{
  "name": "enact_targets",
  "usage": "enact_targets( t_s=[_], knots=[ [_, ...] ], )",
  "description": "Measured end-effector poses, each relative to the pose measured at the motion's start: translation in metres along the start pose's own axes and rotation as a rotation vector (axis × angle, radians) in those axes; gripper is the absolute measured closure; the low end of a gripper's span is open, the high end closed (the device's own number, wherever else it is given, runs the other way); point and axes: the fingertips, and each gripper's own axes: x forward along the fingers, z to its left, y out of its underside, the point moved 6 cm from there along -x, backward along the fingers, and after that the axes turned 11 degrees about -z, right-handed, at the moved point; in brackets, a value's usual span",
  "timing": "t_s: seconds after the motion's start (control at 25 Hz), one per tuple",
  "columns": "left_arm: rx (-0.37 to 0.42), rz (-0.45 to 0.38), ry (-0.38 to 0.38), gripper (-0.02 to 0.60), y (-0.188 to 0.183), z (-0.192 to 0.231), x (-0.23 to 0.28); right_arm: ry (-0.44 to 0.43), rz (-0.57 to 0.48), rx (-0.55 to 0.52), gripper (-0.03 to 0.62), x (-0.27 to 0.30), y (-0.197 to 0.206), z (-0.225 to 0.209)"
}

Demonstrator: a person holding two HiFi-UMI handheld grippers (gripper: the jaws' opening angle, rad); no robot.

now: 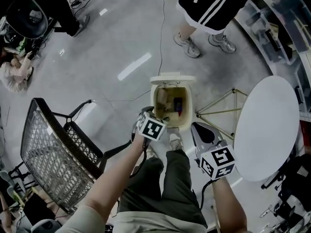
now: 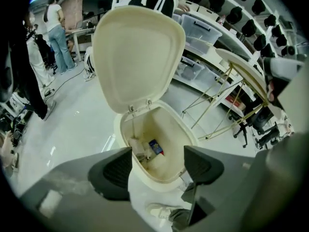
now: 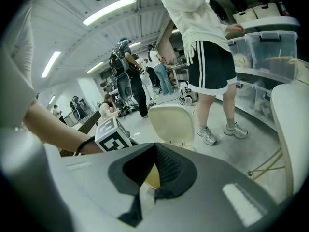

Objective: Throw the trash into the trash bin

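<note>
Grey polished floor [image 1: 97, 57], cables trailing across it. Round white surface [image 1: 267, 130] at right, nothing on it. Wire chair [image 1: 53, 154] at left. Bystander [image 1: 214, 4] in dark shorts standing beyond. Bin [image 2: 169, 129] sits on the floor between chair and surface, lid [image 2: 137, 57] tipped fully up. Left gripper [image 2: 157, 164] hangs over the near rim, pointing steeply down into the opening; jaws stand wide apart, nothing between the pads. Right gripper [image 3: 155, 149] is just beside the bin on its right, aimed lower than level toward the lid; its tips are together and no item shows in them. The cream patch in the gap behind the tips looks like the bin itself. The wearer's shoe [image 1: 175, 142] sits at the bin's base, probably on a pedal, though none is visible. Trash [image 2: 142, 151] lies at the bottom of the bin: pale scraps plus a blue packet [image 2: 155, 147]. Judgement: the drop step looks done, both grippers empty. No loose trash shows on floor or surface. Next move likely calls for lifting both grippers clear of the rim and lid, then easing the foot off so the lid falls.
</note>
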Motion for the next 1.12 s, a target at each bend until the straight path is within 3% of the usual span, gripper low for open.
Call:
enact_targets(
  t_s=[0.2, 0.56, 0.76, 1.12],
  knots=[
    [-0.008, -0.057, -0.028, 0.24, -0.017, 0.004, -0.053, -0.022, -0.025, -0.02, 0.591, -0.01, -0.041, 0.019],
    [-0.026, -0.207, -0.102, 0.371, -0.073, 0.008, -0.175, -0.059, -0.09, -0.068, 0.591, -0.035, -0.127, 0.063],
    [0.081, -0.305, -0.18, 0.421, -0.104, -0.008, -0.251, -0.092, -0.113, -0.132, 0.591, -0.065, -0.173, 0.097],
    [0.158, -0.575, -0.287, 0.462, -0.169, -0.043, -0.404, -0.202, -0.295, -0.207, 0.591, -0.115, -0.283, 0.158]
  ],
)
